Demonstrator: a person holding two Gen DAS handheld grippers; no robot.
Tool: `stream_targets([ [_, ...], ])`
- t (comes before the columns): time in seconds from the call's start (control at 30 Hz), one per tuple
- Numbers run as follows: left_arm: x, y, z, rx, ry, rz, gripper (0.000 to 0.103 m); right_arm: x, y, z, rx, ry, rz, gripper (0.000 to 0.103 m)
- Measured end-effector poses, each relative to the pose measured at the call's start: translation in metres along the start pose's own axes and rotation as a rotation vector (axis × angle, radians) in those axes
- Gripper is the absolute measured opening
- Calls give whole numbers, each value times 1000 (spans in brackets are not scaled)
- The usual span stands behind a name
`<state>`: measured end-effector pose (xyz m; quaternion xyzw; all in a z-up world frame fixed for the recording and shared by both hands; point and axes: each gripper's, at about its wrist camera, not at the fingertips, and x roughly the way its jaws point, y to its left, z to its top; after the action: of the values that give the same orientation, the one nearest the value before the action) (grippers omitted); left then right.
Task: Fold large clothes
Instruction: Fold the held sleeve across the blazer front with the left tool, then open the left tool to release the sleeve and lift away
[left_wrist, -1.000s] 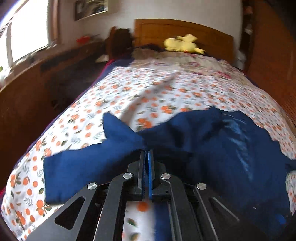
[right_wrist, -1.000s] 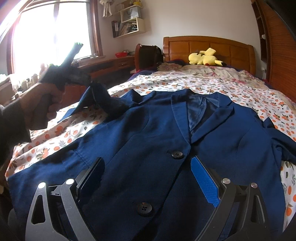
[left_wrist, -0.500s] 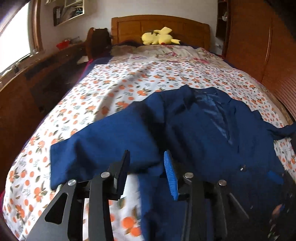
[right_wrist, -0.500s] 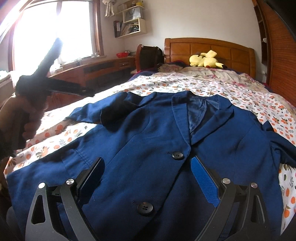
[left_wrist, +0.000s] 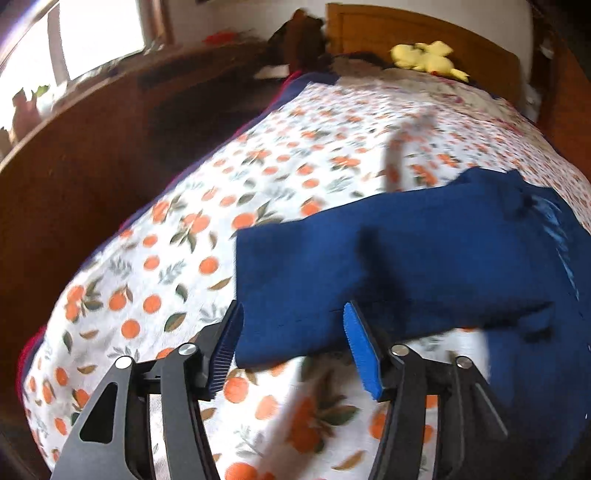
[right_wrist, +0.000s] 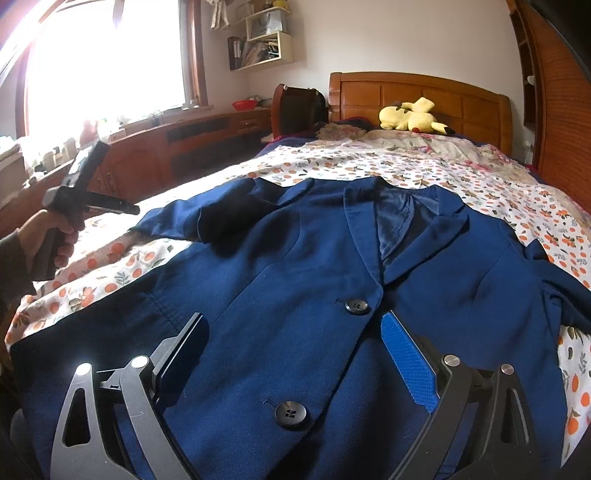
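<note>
The left hand-held gripper (left_wrist: 293, 345), its jaws opening and empty after letting go of the navy blazer's (right_wrist: 295, 295) sleeve (left_wrist: 369, 273), hangs just short of the cuff, which appears, through motion blur, to lie flat on the floral bedspread (left_wrist: 177, 258). The right hand-held gripper (right_wrist: 295, 354) hovers wide open over the blazer's buttoned front. With the sleeve spread, folding can likely begin; bare bedspread remains toward the headboard (right_wrist: 417, 92).
</note>
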<state>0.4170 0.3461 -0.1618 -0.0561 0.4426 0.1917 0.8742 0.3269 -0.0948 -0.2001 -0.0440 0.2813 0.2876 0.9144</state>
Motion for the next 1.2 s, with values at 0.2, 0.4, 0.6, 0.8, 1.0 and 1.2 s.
stream_targets([
  [0.2,36,19,4,-101,70,-24,63,0,0,0,-2,1,0,91],
  [0.4,57,22,6,-165,131,-61,37,0,2,0,-3,1,1,91],
  [0.6,40,6,10,-84,93,-24,0,0,2,0,-3,1,0,91],
  [0.8,10,-13,18,-36,27,-15,0,-2,3,1,-3,-10,2,91],
  [1.0,-52,-51,28,28,-105,-56,0,-7,5,2,-21,-15,-8,91],
  [1.2,-124,-117,30,134,-214,-141,0,-24,7,3,-45,-31,-41,91],
])
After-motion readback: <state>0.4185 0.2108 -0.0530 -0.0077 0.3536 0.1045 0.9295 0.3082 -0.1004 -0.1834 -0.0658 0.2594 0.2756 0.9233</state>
